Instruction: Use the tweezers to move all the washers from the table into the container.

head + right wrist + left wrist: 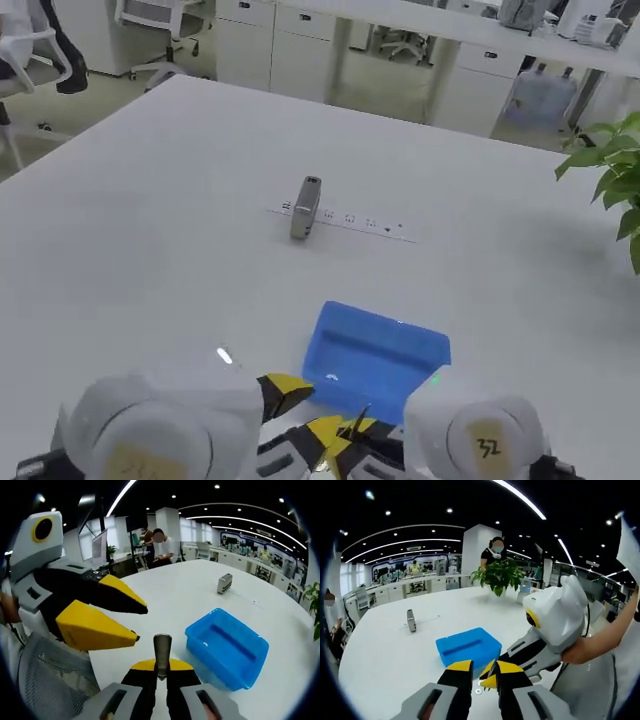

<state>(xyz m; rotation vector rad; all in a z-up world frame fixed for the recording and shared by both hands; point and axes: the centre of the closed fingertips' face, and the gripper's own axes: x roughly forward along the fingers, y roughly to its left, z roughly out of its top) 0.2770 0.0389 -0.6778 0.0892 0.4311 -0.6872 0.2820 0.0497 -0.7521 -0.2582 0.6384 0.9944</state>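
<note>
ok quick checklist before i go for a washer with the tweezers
1. Tweezers clamped in the right tool: ok.
2. Left tool free, jaws apart: ok.
3. Blue container open-topped, close ahead: ok.
4. A washer located on the table, just ahead of the left tool: ok.
5. Tweezer tips lined up on that washer: cannot tell.
6. Number of washers left: cannot tell.

Ahead of you on the white surface (150,220), a small grey block (305,208) stands at the left end of a flush socket strip (365,222). A leafy green plant (615,165) reaches in at your right, and a white office chair (28,45) stands beyond the far left corner.
</note>
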